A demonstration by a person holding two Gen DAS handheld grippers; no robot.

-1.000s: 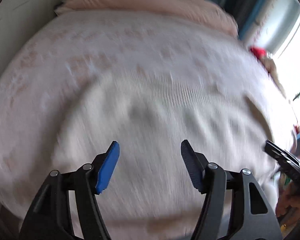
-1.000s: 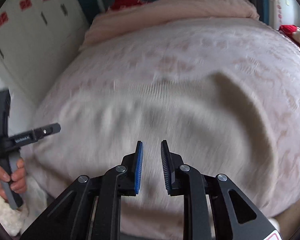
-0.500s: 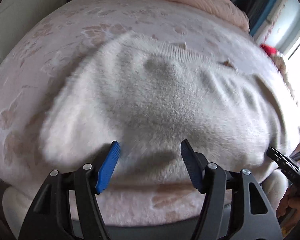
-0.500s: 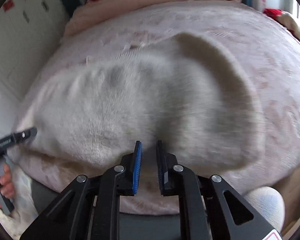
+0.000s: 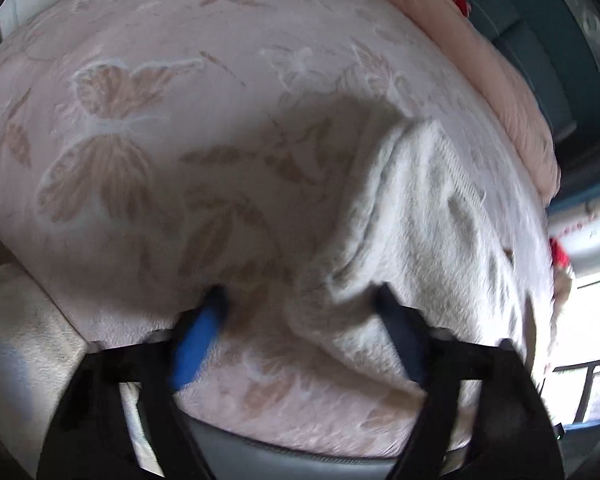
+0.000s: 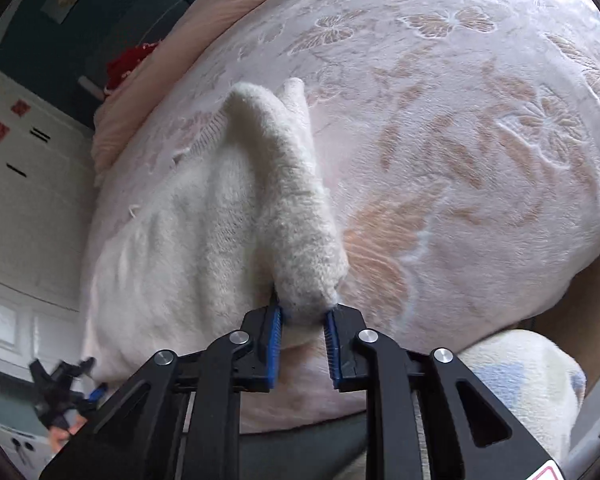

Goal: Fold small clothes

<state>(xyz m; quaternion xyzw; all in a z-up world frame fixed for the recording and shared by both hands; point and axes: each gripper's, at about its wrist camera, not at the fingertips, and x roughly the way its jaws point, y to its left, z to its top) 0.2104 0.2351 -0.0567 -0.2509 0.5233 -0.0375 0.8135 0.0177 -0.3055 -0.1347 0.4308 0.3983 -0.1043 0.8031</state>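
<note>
My right gripper [image 6: 302, 326] clamps a bunched fold of the white sweater [image 6: 204, 240] between its blue pads [image 6: 274, 330], at the near edge of the bed [image 6: 480, 140]. I hold the fabric here because this is the sweater's side or sleeve, which rises as a fuzzy ridge from my fingers toward the far edge; pinching the end lets the whole length follow when I carry it across the body of the garment.

The rest of the sweater lies flat on the pink butterfly-patterned blanket [image 5: 140, 128], along the bed's near edge and toward its left side as the right camera shows it. Its ribbed hem or collar faces the folded pink quilt [image 6: 236, 12] at the far edge.

My left gripper [image 5: 304, 316] is spread wide, with nothing between its fingers. It hangs low over the near edge, one finger on bare blanket and the other just at the sweater's rolled border [image 5: 364, 216]. I judge it is placed to pin or take that edge while the right side folds over. The left view is blurred, so I cannot tell whether a finger presses the cloth.

A red item [image 6: 126, 64] sits beyond the quilt, well apart from the work.
</note>
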